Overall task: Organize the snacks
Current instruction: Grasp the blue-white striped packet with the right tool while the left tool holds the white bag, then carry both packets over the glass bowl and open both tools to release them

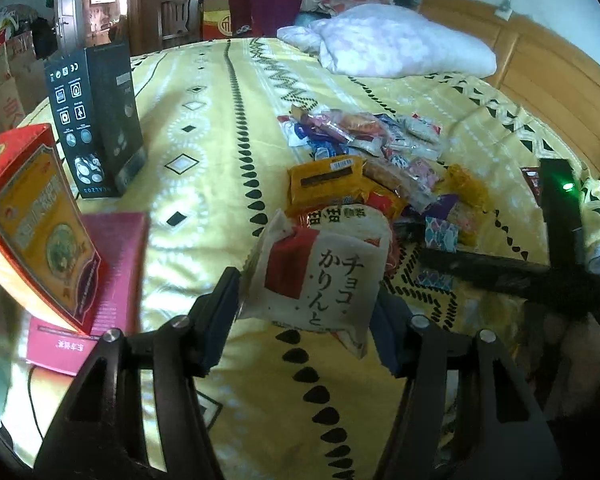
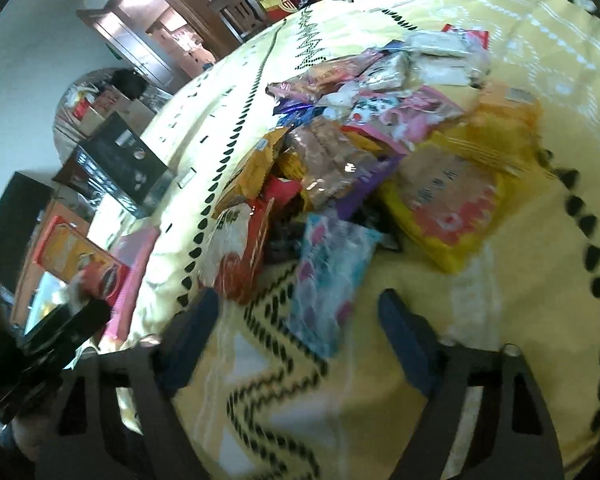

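A pile of snack packets (image 1: 380, 160) lies on the yellow patterned bedspread (image 1: 220, 120). My left gripper (image 1: 306, 316) is shut on a white snack bag with a red square and Japanese writing (image 1: 320, 272), held just above the bed in front of the pile. In the right wrist view the pile (image 2: 360, 140) spreads ahead. My right gripper (image 2: 300, 340) is open and empty, its jaws either side of a blue and pink patterned packet (image 2: 328, 280) at the pile's near edge. The right gripper also shows as a dark bar in the left wrist view (image 1: 512, 276).
A red and orange box (image 1: 36, 224) leans on a pink box (image 1: 112, 280) at the left; they also show in the right wrist view (image 2: 80, 264). A black box (image 1: 96, 120) stands behind. A white pillow (image 1: 400, 40) and wooden headboard (image 1: 540, 72) lie beyond.
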`<action>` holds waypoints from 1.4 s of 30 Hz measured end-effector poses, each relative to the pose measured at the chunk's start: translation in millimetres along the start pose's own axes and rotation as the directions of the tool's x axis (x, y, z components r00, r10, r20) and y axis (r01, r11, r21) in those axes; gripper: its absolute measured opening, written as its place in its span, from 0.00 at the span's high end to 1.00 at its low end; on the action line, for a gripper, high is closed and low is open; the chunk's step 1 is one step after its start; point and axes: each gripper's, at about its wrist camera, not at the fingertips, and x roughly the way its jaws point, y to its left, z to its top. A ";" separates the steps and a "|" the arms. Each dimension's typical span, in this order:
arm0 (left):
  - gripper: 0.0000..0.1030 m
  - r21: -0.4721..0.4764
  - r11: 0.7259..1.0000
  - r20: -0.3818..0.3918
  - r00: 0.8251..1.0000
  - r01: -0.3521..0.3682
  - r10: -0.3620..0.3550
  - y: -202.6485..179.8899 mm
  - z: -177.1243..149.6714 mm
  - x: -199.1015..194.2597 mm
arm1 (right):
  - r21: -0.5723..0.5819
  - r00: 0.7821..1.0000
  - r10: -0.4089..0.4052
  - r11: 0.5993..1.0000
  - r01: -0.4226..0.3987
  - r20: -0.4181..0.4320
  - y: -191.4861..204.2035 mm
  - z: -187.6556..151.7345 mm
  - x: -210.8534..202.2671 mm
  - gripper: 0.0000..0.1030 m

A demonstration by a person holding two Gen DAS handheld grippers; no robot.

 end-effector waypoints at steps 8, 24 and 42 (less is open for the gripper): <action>0.40 -0.001 1.000 0.031 0.999 0.023 -0.023 0.7 5.6 -11.6 | -0.021 0.998 -0.045 0.999 0.045 0.036 -10.6 -3.1 -11.7 0.78; 0.40 -0.078 0.997 0.241 0.970 -0.010 0.029 46.7 58.8 -107.5 | -0.254 0.973 0.121 0.965 -0.069 0.195 93.9 50.6 -100.5 0.79; 0.40 -0.458 0.827 0.273 0.833 -0.327 0.481 265.6 46.2 -227.0 | -0.633 0.899 0.437 0.701 -0.329 0.017 395.6 105.8 -85.1 0.79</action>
